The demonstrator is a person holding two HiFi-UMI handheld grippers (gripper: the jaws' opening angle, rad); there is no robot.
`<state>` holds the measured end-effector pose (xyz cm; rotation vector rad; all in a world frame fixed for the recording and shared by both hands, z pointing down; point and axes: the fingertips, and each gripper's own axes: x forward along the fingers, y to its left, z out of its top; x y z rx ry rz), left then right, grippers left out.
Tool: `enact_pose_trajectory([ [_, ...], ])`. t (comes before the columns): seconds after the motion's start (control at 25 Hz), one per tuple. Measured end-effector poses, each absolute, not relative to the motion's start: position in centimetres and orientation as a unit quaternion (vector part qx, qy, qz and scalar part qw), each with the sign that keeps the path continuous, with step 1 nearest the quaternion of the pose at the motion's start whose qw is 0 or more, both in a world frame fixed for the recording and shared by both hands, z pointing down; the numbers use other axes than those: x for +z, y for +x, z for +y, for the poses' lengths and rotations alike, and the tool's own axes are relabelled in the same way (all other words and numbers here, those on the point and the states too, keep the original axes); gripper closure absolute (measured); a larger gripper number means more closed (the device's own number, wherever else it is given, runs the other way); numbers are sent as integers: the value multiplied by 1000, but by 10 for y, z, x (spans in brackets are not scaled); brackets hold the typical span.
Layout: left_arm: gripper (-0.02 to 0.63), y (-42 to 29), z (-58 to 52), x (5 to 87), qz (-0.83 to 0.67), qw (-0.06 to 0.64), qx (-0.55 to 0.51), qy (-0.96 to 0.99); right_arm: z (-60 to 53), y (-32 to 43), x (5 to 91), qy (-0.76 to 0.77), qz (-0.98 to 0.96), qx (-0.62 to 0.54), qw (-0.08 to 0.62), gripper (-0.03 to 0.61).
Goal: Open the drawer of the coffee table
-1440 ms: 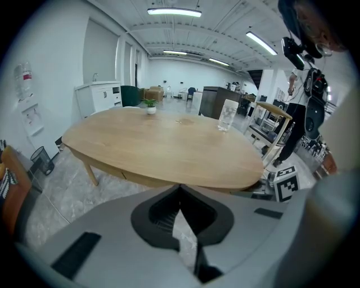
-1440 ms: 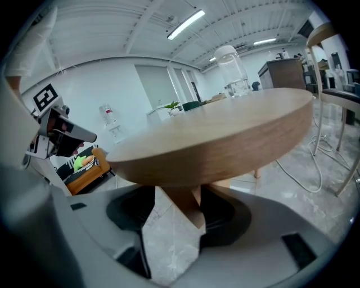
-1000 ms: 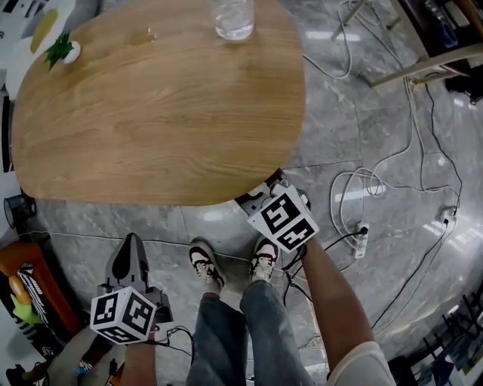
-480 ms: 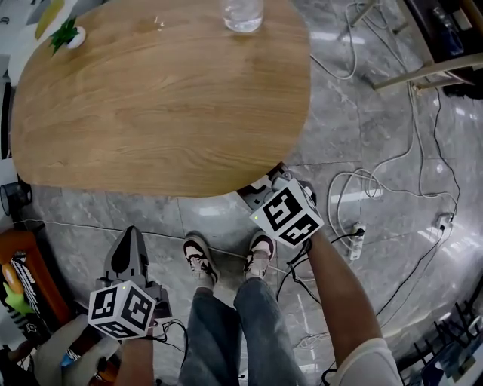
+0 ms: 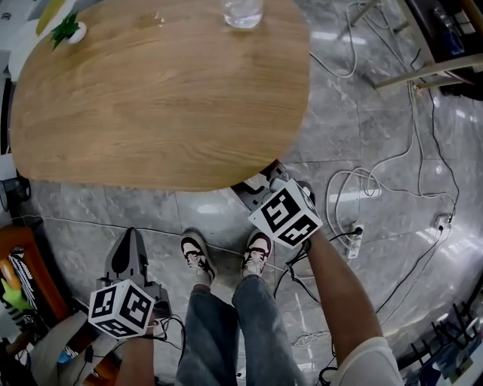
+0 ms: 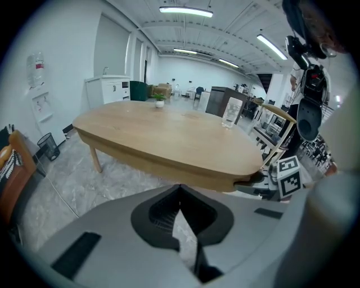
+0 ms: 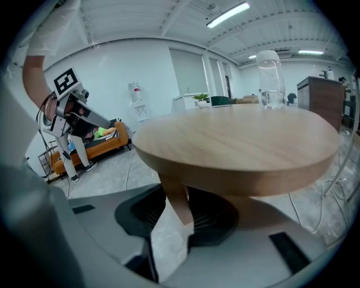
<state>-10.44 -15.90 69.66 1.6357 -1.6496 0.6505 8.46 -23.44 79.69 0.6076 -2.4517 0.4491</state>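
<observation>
The oval wooden coffee table (image 5: 151,98) fills the upper left of the head view. My right gripper (image 5: 260,186) reaches under its near right edge, with the marker cube just behind it. In the right gripper view a short wooden tab (image 7: 179,207) hangs below the tabletop (image 7: 242,140). The right gripper (image 7: 175,194) has just been closing and its pads sit against both sides of that tab. I cannot make out a drawer front. My left gripper (image 5: 129,240) hangs over the floor at lower left, away from the table. Seen in its own view, the left gripper (image 6: 180,188) is shut and empty.
A glass (image 5: 242,11) and a small potted plant (image 5: 68,32) stand on the table's far side. White cables and a power strip (image 5: 355,240) lie on the grey floor to the right. The person's shoes (image 5: 198,258) are below the table edge. An orange seat (image 5: 23,279) is at the left.
The right gripper's cube has rolled a little while staying at the table's edge. The left gripper has kept its place. The head view has shifted slightly.
</observation>
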Motion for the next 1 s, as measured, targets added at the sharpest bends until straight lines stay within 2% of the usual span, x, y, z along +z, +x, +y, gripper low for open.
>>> enact_pose_trajectory([
  [1.0, 621, -103, -145, 696, -638, 362, 246, 633, -167, 73, 798, 174, -923, 172, 296, 462],
])
